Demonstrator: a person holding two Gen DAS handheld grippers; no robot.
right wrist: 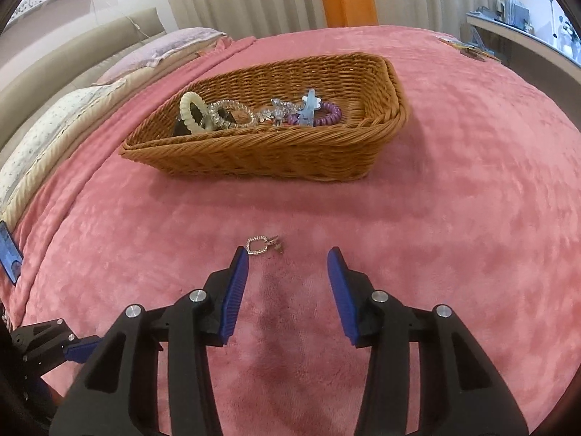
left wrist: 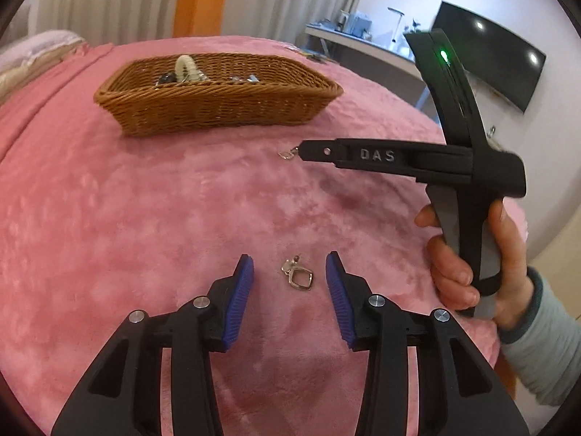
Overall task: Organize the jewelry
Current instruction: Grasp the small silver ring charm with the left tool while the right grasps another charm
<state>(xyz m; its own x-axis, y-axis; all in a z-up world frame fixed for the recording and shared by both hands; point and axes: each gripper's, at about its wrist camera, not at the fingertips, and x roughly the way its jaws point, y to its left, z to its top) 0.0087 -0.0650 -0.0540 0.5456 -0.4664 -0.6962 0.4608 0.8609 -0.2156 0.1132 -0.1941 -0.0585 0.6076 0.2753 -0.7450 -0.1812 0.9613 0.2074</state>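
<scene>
A silver earring [left wrist: 297, 275] lies on the pink blanket between the open blue pads of my left gripper [left wrist: 289, 269]. A second silver earring [left wrist: 287, 153] lies farther off, just in front of my right gripper's tip [left wrist: 303, 150]. In the right wrist view that earring [right wrist: 262, 245] lies just beyond the left pad of my open, empty right gripper [right wrist: 288, 256]. A brown wicker basket [right wrist: 394, 83] stands beyond, holding a cream coil hair tie [right wrist: 189, 110], a clear coil tie [right wrist: 232, 112], a purple coil tie [right wrist: 328, 114] and a blue clip [right wrist: 308, 109]. The basket also shows in the left wrist view [left wrist: 218, 107].
The pink blanket [left wrist: 145, 218] covers a bed. Pillows [right wrist: 72, 109] lie at the left by the headboard. A phone [right wrist: 9, 252] sits at the left edge. A desk [left wrist: 363, 41] and a dark monitor [left wrist: 501, 58] stand beyond the bed's right side.
</scene>
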